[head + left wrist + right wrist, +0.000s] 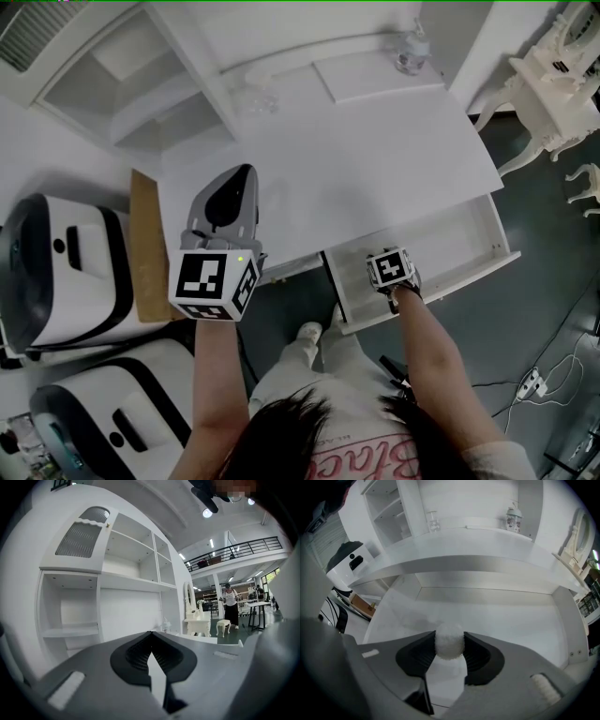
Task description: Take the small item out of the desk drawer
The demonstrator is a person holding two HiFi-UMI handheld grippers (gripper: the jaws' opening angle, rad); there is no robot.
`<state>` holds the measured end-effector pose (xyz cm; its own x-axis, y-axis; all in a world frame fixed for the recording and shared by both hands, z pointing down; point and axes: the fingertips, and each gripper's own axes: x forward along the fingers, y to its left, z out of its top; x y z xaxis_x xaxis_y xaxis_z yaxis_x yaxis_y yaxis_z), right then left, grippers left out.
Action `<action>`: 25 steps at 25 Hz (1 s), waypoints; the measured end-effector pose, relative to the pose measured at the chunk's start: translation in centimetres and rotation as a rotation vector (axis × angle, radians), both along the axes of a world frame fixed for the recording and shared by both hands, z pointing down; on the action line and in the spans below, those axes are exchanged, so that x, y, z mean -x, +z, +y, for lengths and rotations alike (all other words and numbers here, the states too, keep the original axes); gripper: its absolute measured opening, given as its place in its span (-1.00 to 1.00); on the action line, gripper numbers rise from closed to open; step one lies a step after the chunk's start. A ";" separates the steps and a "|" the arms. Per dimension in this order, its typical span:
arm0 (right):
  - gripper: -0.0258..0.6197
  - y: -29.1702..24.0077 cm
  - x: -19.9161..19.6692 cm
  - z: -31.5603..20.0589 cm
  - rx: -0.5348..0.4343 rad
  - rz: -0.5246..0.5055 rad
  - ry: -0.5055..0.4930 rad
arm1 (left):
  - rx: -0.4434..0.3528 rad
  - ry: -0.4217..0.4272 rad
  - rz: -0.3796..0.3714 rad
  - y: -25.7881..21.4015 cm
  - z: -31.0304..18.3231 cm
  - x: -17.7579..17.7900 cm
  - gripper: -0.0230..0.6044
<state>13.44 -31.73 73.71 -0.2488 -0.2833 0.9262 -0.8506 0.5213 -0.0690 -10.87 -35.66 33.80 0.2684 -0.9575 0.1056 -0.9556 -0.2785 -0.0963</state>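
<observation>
Two hand-held grippers are in play at a white table [356,159] whose shallow white drawer [441,286] is pulled out on the person's right side. The right hand-held gripper [449,635] points steeply down into that drawer, near its front left corner in the head view, where only its marker cube shows. Its own view shows the jaws clamped on a small white fuzzy ball [449,644]: both dark ribbed pads [417,656] press against the ball's sides, one on each side. The ball sits at the jaw tips, inside the drawer and close over its pale floor; whether it touches the floor cannot be told.

The left hand-held gripper [244,176] is held over the table's front left part, pointing roughly level toward the white shelf unit [122,84] at the back. Its jaws are together, tips meeting, with nothing between them.

At the back of the tabletop stand a small patterned jar with a lid [513,518] and, well apart from it, a clear glass piece [433,524] beside the shelves.
</observation>
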 end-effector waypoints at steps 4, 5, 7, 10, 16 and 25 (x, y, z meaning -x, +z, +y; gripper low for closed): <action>-0.43 -0.3 -0.1 0.1 0.007 -0.011 0.009 | -0.004 0.007 0.007 -0.2 0.1 -0.3 -0.89; -0.43 -0.5 -0.1 0.1 0.005 -0.012 0.007 | -0.005 0.009 0.008 -0.2 0.1 -0.4 -0.89; -0.43 -0.7 -0.1 0.2 -0.001 -0.010 -0.001 | -0.009 0.014 0.008 -0.4 0.1 -0.6 -0.89; -0.43 -1.3 -0.2 0.2 -0.009 -0.008 -0.002 | -0.017 0.025 0.011 -0.7 0.2 -1.1 -0.89; -0.43 -2.8 -0.9 0.8 -0.024 -0.006 0.011 | -0.049 0.048 0.017 -2.0 0.6 -1.9 -0.89; -0.43 -5.3 -1.3 1.2 -0.063 -0.008 0.025 | -0.099 0.071 0.041 -4.0 1.3 -2.0 -0.89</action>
